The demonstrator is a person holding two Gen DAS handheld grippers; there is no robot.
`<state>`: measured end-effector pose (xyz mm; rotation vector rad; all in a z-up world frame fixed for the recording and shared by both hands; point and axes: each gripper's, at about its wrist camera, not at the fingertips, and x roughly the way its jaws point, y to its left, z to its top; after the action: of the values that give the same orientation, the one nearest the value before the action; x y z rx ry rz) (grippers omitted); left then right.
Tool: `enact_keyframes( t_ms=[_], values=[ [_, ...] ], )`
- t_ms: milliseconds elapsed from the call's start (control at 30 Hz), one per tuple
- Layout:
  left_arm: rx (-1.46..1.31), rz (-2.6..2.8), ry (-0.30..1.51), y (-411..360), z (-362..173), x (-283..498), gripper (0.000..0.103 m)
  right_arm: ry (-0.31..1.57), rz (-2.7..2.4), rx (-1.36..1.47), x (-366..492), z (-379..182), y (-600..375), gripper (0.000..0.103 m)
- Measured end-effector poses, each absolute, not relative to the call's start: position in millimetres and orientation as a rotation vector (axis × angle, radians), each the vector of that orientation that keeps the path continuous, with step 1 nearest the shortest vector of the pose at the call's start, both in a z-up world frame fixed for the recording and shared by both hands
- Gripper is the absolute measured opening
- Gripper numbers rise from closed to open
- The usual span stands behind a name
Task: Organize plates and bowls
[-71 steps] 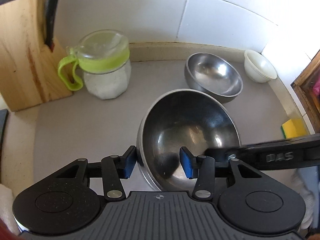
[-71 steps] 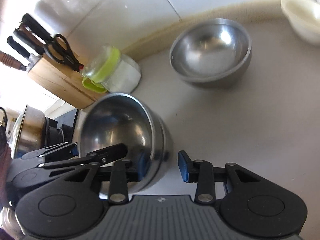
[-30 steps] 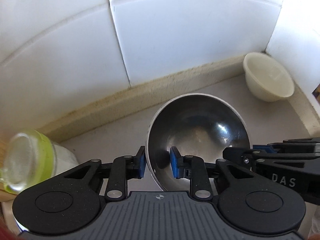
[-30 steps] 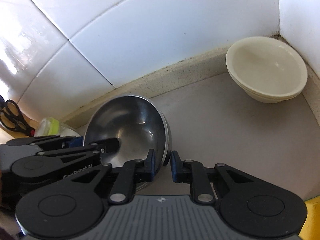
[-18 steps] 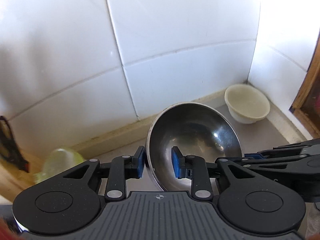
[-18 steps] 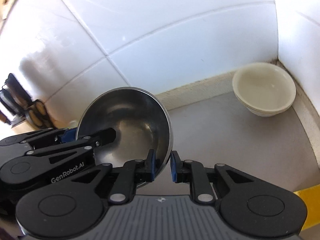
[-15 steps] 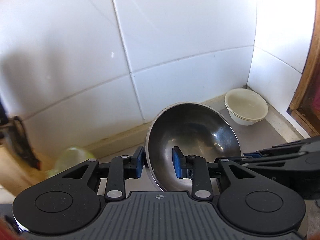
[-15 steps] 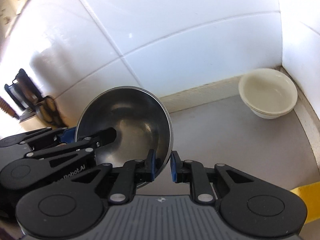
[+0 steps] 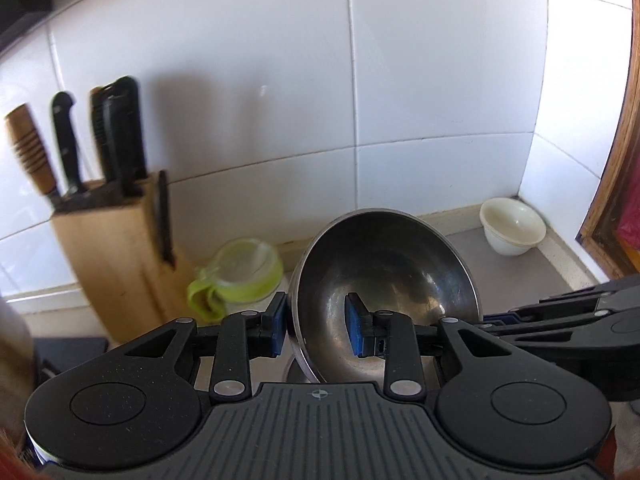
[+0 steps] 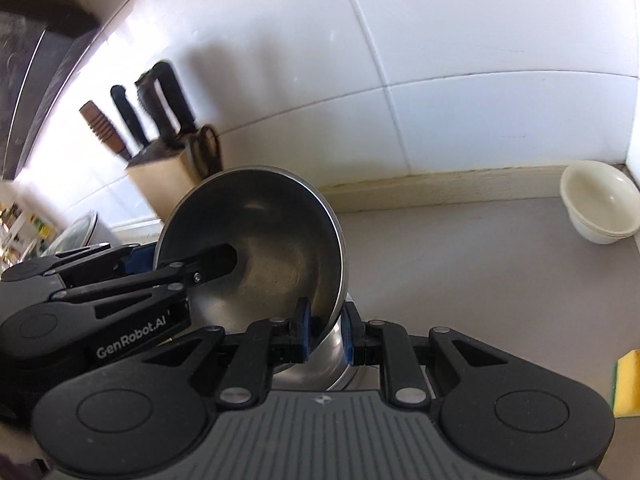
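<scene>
A steel bowl point(image 9: 384, 280) hangs tilted above the counter, held from both sides. My left gripper point(image 9: 316, 328) is shut on its left rim, one blue pad inside and one outside. My right gripper point(image 10: 325, 332) is shut on the opposite rim point(image 10: 334, 280). More steel point(image 10: 338, 360) shows just under the bowl, seemingly a second bowl nested beneath it. In the right wrist view the left gripper point(image 10: 188, 260) reaches into the bowl point(image 10: 260, 240) from the left. Stacked white bowls point(image 9: 514, 226) sit in the far right corner of the counter point(image 10: 460, 264).
A wooden knife block point(image 9: 112, 248) with knives stands against the tiled wall at the left. Beside it is a jar with a green lid point(image 9: 240, 272). A yellow sponge point(image 10: 626, 384) lies at the right edge. A wooden frame point(image 9: 616, 200) borders the right side.
Both grippers have risen and drawn back from the wall with the steel bowl still held. The white bowls look smaller, and the knife block and jar have come into view.
</scene>
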<state>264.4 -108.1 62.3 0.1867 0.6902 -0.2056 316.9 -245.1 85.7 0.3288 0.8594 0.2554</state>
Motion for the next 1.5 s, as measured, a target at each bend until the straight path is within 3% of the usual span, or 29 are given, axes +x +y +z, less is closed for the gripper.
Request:
enact_keyframes(
  t_ms=[700, 1500],
  values=[
    [0.148, -0.201, 0.858, -87, 5, 267, 0.037, 0.970, 0.206, 0.190, 323, 50, -217, 0.024],
    [0.163, -0.202, 0.829, -87, 14, 256, 0.041, 0.928, 0.199, 0.204, 311, 52, -225, 0.028]
  ],
)
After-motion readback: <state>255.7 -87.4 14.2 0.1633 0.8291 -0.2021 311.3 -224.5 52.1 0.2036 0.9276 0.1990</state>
